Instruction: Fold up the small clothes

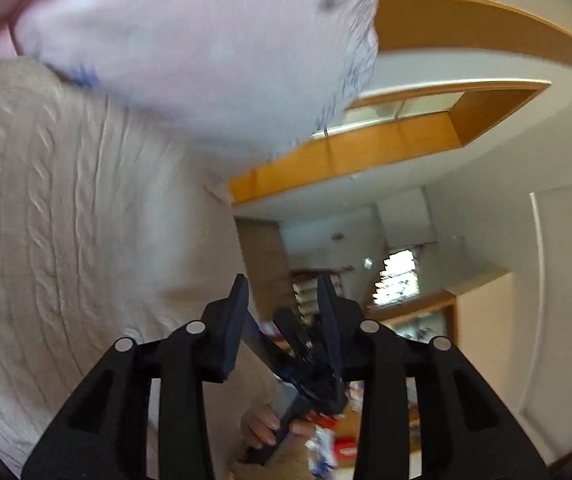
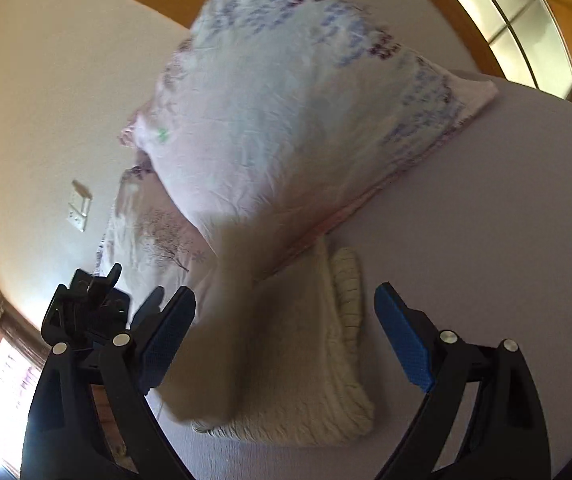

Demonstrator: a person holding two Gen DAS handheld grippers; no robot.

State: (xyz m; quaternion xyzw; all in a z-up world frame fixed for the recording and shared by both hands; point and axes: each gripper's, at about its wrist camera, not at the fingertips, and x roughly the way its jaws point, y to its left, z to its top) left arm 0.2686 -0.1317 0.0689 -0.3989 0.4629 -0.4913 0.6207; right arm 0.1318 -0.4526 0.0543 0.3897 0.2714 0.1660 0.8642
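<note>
A cream cable-knit sweater [image 2: 298, 364] lies folded on the lilac bed sheet [image 2: 486, 220], partly under the corner of a floral pillow [image 2: 294, 104]. It also fills the left of the left wrist view [image 1: 65, 220]. My right gripper [image 2: 286, 340] is open and empty, its blue pads on either side of the sweater, just above it. My left gripper [image 1: 283, 292] is open and empty, beside the sweater's edge. The right gripper also shows between the left one's fingers in the left wrist view [image 1: 310, 356], held by a hand.
The pillow [image 1: 205, 48] lies against the sweater at the head of the bed. A second floral pillow [image 2: 153, 240] lies behind it by the wall. A wooden window frame [image 1: 366, 148] runs along the bed's far side. A room with shelves shows beyond.
</note>
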